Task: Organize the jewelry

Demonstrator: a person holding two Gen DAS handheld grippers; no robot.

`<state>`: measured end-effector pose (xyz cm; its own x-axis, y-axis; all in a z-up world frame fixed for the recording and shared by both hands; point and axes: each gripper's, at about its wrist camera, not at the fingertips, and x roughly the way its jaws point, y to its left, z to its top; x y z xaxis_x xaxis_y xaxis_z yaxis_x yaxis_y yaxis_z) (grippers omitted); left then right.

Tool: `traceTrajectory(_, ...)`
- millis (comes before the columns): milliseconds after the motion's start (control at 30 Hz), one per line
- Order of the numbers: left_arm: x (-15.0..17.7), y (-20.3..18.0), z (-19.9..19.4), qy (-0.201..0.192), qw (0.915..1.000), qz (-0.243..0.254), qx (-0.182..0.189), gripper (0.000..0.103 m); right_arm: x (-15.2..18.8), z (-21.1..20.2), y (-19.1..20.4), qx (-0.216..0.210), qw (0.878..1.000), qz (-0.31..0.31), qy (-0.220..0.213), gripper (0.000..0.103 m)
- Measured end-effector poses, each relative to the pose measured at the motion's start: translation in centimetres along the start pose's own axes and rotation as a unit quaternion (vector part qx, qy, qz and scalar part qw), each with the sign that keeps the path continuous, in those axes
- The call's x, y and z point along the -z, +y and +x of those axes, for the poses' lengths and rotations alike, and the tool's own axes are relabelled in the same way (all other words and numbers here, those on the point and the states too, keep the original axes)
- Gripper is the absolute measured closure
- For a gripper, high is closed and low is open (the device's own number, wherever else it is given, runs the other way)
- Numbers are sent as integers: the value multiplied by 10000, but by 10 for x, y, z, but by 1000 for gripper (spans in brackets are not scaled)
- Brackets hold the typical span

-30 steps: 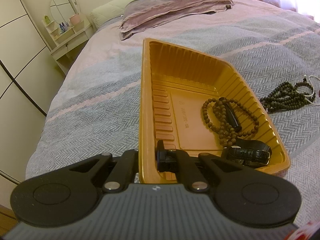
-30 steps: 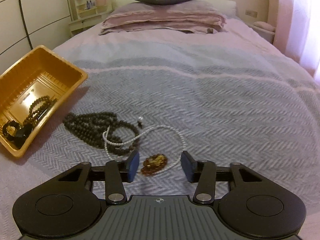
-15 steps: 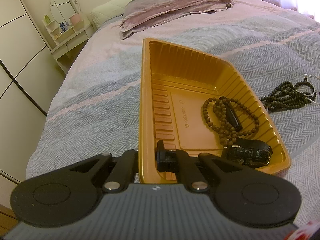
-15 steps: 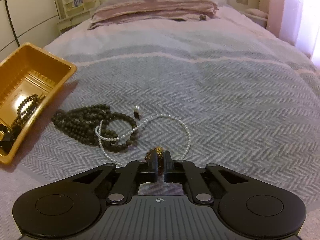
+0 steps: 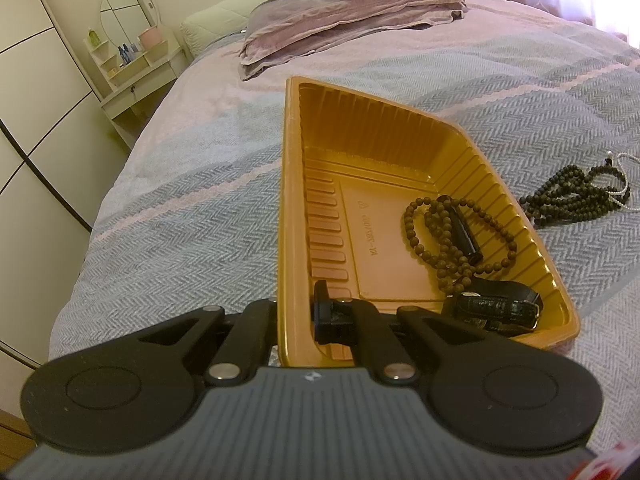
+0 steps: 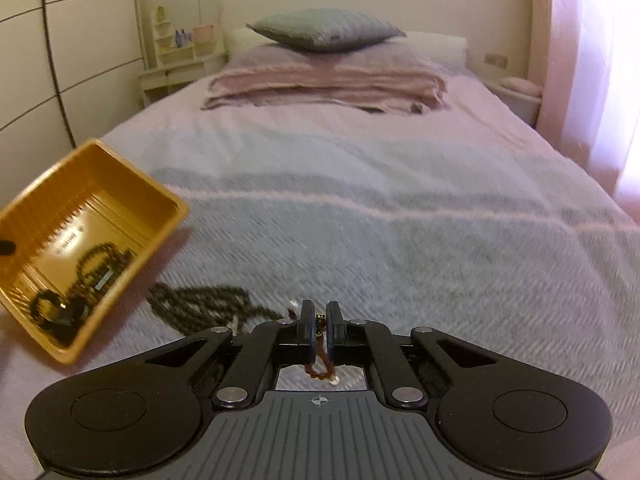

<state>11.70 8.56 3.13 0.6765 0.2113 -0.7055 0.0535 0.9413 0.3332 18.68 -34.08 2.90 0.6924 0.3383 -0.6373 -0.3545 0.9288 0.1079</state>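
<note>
My left gripper (image 5: 295,312) is shut on the near left wall of the orange plastic tray (image 5: 292,184), one finger outside and one inside. A brown bead necklace (image 5: 438,256), a black cylinder (image 5: 464,228) and a black strap (image 5: 496,306) lie in the tray. Dark green beads (image 5: 576,196) lie on the bedspread to its right, tangled with a pearl strand (image 5: 622,196). My right gripper (image 6: 319,332) is shut on the amber pendant (image 6: 320,370), raised above the bed. The dark beads (image 6: 200,304) lie just to its left. The tray (image 6: 176,210) is further left.
A striped grey and pink bedspread (image 6: 400,220) covers the bed. A folded blanket (image 6: 324,84) and a grey pillow (image 6: 324,34) sit at its head. A small vanity with a mirror (image 5: 136,60) and wardrobe doors (image 5: 36,120) stand left, a pink curtain (image 6: 592,80) right.
My right gripper closed on the amber pendant and rose from the bed with it. The left gripper and the tray stayed where they were.
</note>
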Motion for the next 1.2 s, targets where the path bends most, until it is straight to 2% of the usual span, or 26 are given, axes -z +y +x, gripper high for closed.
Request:
traceTrajectory(300, 0, 0, 0, 0, 10000, 5, 14, 101, -31, -10, 48, -634, 9971, -369, -215, 98)
traceTrajectory(667, 1, 1, 1, 12, 10000, 21, 38, 101, -51, 22, 159, -1694, 9784, -1173, -169, 98)
traceTrajectory(933, 2, 1, 2, 16, 10000, 25, 52, 101, -61, 51, 215, -2052, 9676, -1466, -97, 98)
traceTrajectory(1200, 2, 2, 2, 15, 10000, 27, 60, 101, -61, 64, 230, -2169, 9644, -1512, 22, 98)
